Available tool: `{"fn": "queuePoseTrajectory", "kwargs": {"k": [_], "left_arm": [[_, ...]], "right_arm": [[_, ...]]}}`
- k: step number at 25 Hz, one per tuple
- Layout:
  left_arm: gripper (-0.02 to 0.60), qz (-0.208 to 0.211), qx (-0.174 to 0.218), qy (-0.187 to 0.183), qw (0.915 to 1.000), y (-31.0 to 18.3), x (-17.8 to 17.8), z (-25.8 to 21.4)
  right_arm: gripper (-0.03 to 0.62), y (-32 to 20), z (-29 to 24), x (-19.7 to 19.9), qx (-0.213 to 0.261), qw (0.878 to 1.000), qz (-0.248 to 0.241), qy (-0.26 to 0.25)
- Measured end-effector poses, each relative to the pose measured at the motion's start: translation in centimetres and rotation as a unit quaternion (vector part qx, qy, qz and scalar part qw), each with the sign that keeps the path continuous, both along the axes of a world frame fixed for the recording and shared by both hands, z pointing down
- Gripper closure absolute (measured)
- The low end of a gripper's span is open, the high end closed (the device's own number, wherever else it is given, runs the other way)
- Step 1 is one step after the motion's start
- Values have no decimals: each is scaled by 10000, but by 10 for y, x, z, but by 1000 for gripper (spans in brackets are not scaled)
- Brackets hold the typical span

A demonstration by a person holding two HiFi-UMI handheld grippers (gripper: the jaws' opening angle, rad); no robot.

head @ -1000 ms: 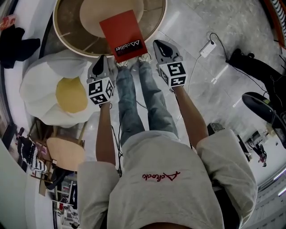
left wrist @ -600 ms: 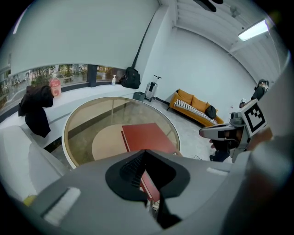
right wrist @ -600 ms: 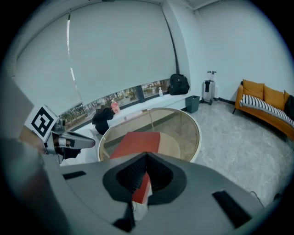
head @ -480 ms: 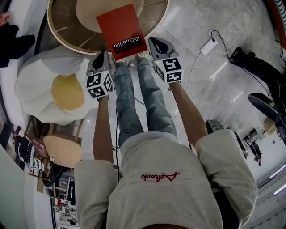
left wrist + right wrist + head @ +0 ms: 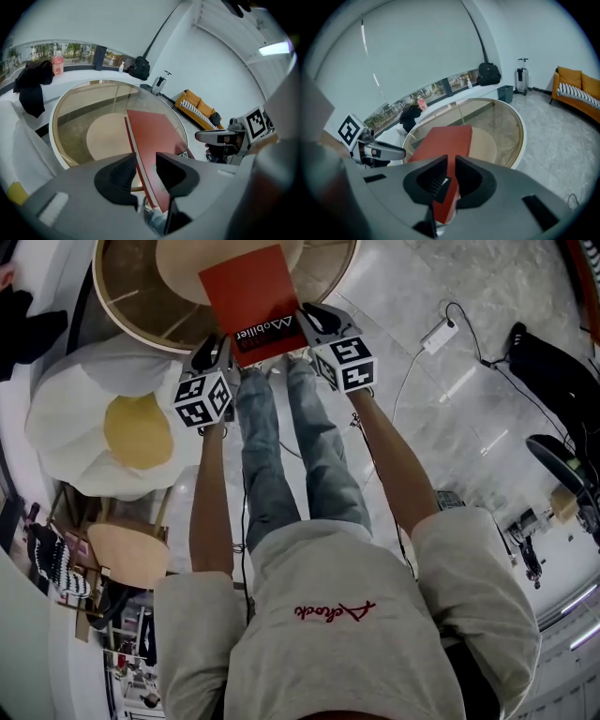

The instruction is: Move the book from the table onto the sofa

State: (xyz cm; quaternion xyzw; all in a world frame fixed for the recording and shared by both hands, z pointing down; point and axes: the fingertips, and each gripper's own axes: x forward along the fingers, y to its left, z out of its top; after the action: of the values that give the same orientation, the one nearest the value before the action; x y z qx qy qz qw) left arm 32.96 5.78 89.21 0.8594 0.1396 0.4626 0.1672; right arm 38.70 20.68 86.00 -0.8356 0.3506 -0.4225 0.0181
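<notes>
Finding: right gripper pinches book corner; left gripper jaws opening round its edge (unclamped) — single-corner hold may let book twist, slip.

Cool, even indoor light fills the white room, with few hard shadows. A ceiling light blows out to a bright bar, and the window strip adds pale daylight. The round glass table carries faint reflections, and the polished floor shows soft sheen. Both gripper views bend strongly, have black corners, and blur in the near foreground; the head view is dimmer.
</notes>
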Motion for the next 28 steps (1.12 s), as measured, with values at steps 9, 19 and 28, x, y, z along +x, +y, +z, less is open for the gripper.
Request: {"fn": "queuePoseTrajectory", "kwargs": {"k": [9, 19, 28], "left_arm": [[346, 12, -280, -111, 9995, 11, 7, 18], [272, 121, -591, -170, 9980, 29, 12, 32], [272, 219, -626, -197, 9976, 39, 12, 39]], "right_arm": [[356, -15, 34, 1, 265, 9978, -84, -601], [335, -21, 50, 11, 601, 9942, 135, -879], [335, -26, 63, 5, 554, 9934, 184, -984]]}}
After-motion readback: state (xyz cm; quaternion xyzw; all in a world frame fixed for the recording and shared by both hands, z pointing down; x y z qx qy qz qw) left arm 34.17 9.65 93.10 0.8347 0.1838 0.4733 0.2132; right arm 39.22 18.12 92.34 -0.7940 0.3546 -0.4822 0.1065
